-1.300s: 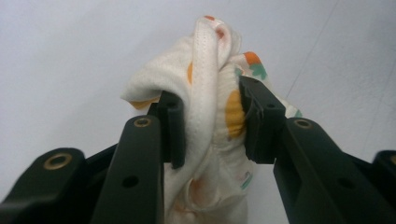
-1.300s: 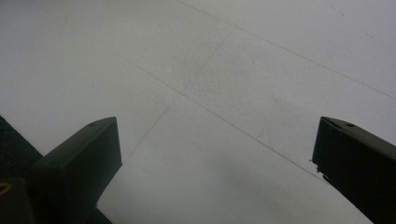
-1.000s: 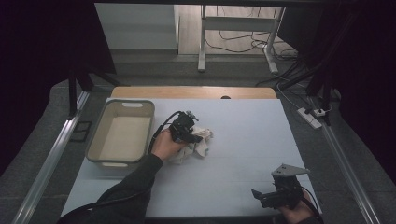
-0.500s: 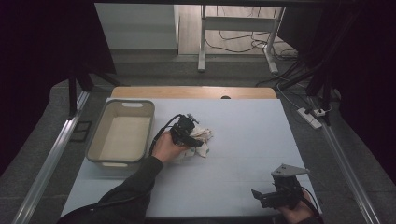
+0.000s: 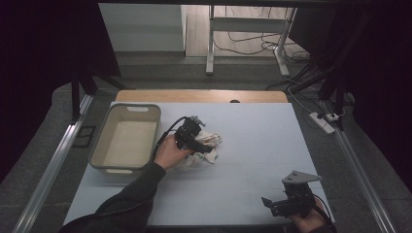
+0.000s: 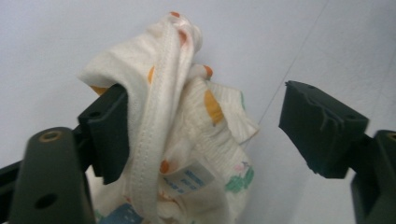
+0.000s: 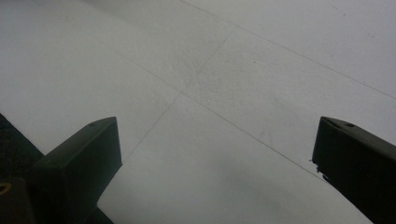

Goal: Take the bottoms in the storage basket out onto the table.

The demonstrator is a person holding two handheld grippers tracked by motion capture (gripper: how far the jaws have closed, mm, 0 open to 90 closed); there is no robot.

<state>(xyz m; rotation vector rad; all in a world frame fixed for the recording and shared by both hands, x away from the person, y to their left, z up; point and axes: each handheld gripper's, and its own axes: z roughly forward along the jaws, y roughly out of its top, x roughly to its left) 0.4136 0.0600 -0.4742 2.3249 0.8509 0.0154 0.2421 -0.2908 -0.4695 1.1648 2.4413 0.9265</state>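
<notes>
The left gripper [image 5: 203, 147] has just been opening; its jaws stand spread around the cloth [image 6: 187, 140], with one jaw touching a fold and the other well clear. The cloth lies bunched on the counter [image 5: 252, 131], just beside the bin [image 5: 127, 137]. The right gripper [image 5: 272, 206] rests near the counter's front edge, jaws spread, nothing between them.
</notes>
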